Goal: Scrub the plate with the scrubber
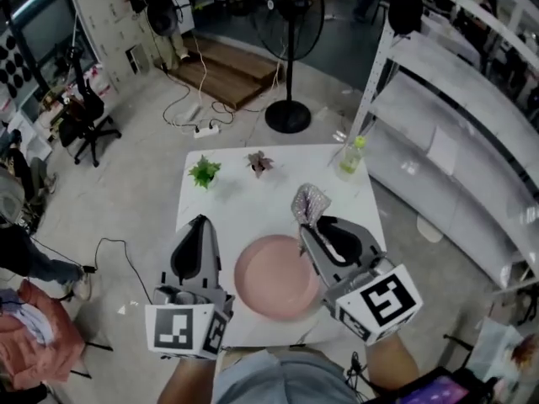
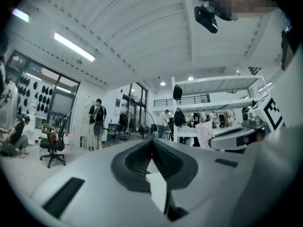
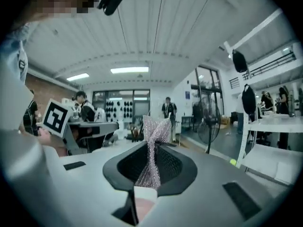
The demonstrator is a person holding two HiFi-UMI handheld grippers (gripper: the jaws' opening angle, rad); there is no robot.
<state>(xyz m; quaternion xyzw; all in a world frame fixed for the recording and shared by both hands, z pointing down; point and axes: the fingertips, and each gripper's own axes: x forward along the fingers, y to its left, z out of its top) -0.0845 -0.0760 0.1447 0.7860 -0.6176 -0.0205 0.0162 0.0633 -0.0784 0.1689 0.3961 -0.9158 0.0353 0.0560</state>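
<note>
Standing on the grey floor (image 1: 135,200): a white table (image 1: 244,213). Carrying a pink plate (image 1: 274,276) lying by its near edge, a green plant (image 1: 204,172) and a reddish plant (image 1: 259,162) sitting near the far edge, a yellow-green bottle (image 1: 352,156) standing at the far right corner.

The scrubber (image 1: 310,202) is a rough, glittery silver mesh, the plate (image 1: 268,283) looks like smooth pink plastic with a soft sheen, the surface (image 1: 240,204) is smooth matt white, and the left tool (image 1: 200,220) and right tool (image 1: 307,225) wear matt grey plastic shells with ribbed dark pads.
</note>
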